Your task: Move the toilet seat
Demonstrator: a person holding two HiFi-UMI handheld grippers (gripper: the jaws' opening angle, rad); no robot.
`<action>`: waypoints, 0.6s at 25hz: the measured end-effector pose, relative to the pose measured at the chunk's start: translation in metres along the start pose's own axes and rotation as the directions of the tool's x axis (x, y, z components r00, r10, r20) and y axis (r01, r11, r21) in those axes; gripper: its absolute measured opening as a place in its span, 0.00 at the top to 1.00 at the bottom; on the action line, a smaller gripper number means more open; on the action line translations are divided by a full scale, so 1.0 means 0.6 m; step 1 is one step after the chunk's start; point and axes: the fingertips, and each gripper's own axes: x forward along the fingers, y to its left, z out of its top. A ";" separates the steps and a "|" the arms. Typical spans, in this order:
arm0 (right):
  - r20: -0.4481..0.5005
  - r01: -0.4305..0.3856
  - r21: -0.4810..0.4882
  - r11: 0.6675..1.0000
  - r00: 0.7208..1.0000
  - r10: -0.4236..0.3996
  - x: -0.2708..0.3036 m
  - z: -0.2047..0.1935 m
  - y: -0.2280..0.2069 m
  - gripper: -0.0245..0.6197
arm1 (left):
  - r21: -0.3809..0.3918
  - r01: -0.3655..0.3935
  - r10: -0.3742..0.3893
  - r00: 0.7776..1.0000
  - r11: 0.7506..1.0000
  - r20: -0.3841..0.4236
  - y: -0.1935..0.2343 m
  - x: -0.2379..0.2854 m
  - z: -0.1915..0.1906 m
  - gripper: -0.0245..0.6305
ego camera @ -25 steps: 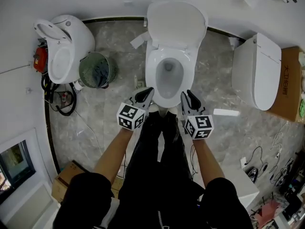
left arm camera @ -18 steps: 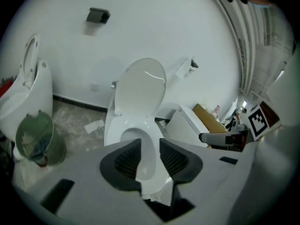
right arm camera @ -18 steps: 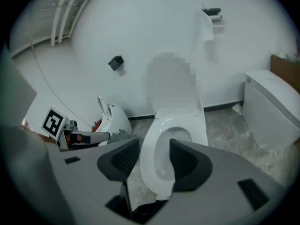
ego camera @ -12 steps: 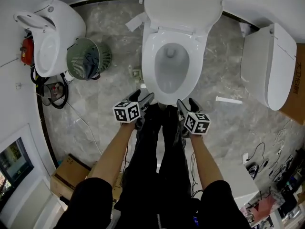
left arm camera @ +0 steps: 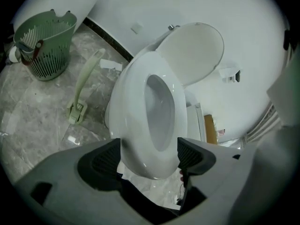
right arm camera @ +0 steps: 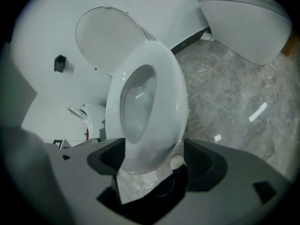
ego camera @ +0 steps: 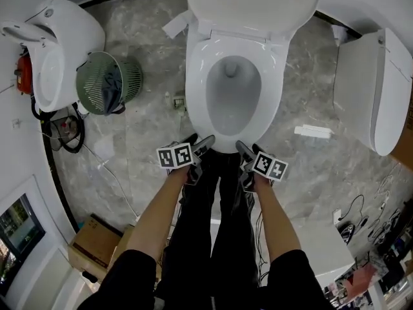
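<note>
A white toilet stands in the middle of the head view, its seat ring (ego camera: pixel 197 76) lying flat on the bowl and its lid (ego camera: pixel 251 2) raised against the wall. Both grippers hover just short of the bowl's front rim. My left gripper (ego camera: pixel 199 147) is at the front left and my right gripper (ego camera: pixel 245 150) at the front right. In the left gripper view the jaws (left arm camera: pixel 149 156) are opening, with the seat's front (left arm camera: pixel 136 102) showing beyond the gap, untouched. In the right gripper view the jaws (right arm camera: pixel 152 156) are also opening in front of the seat (right arm camera: pixel 171 93), holding nothing.
A green slatted basket (ego camera: pixel 106 82) and a second white toilet (ego camera: pixel 55 44) stand at the left. Another white toilet (ego camera: pixel 374 89) is at the right. A white strip (ego camera: pixel 313 131) lies on the marble floor, cables trail on both sides, and a cardboard box (ego camera: pixel 93 234) sits behind.
Both grippers' jaws have spread from nearly shut to wide apart. The toilet now fills more of the head view and sits higher, with the grippers still at its front rim.
</note>
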 end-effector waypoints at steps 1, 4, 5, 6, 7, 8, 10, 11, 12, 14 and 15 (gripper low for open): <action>-0.009 -0.015 0.034 0.999 1.000 0.015 0.012 -0.003 -0.005 0.37 | -0.008 0.002 -0.002 1.000 1.000 -0.010 -0.003 0.006 0.000 0.39; -0.056 -0.018 0.079 0.997 0.998 0.022 0.032 -0.016 -0.006 0.39 | -0.006 -0.017 0.017 0.999 1.000 -0.037 -0.003 0.011 -0.002 0.40; -0.077 0.001 0.058 0.998 0.997 0.004 0.035 -0.019 -0.003 0.43 | -0.006 -0.018 0.017 0.999 1.000 -0.040 -0.004 0.009 -0.002 0.40; -0.092 0.019 0.039 0.999 0.996 -0.015 0.036 -0.022 -0.001 0.42 | -0.012 -0.014 0.014 0.999 1.000 -0.040 -0.006 0.007 -0.001 0.41; -0.096 0.028 0.039 0.999 0.995 -0.024 0.035 -0.022 0.000 0.41 | -0.021 -0.010 0.009 0.999 1.000 -0.037 -0.008 0.004 0.000 0.41; -0.091 0.028 0.063 0.998 0.996 -0.023 0.032 -0.020 0.001 0.43 | -0.028 -0.010 0.009 0.999 1.000 -0.034 -0.010 0.001 0.002 0.42; -0.067 0.018 0.136 0.990 0.998 -0.009 0.021 -0.014 0.002 0.48 | -0.020 -0.027 0.026 0.999 0.999 -0.040 -0.014 -0.004 0.003 0.44; -0.054 0.013 0.162 0.987 0.999 -0.004 0.016 -0.010 0.002 0.52 | -0.006 -0.038 0.037 0.998 0.999 -0.046 -0.016 -0.007 0.004 0.46; -0.044 0.008 0.175 0.985 0.999 0.000 0.011 -0.007 0.003 0.54 | 0.008 -0.044 0.044 0.998 0.999 -0.051 -0.019 -0.010 0.005 0.48; -0.039 -0.004 0.178 0.984 0.999 0.011 -0.002 -0.005 0.010 0.57 | 0.020 -0.046 0.047 0.997 0.999 -0.058 -0.030 -0.019 0.008 0.48; -0.040 -0.012 0.177 0.984 0.999 0.020 -0.010 -0.004 0.015 0.58 | 0.027 -0.048 0.050 0.997 0.998 -0.060 -0.037 -0.025 0.009 0.48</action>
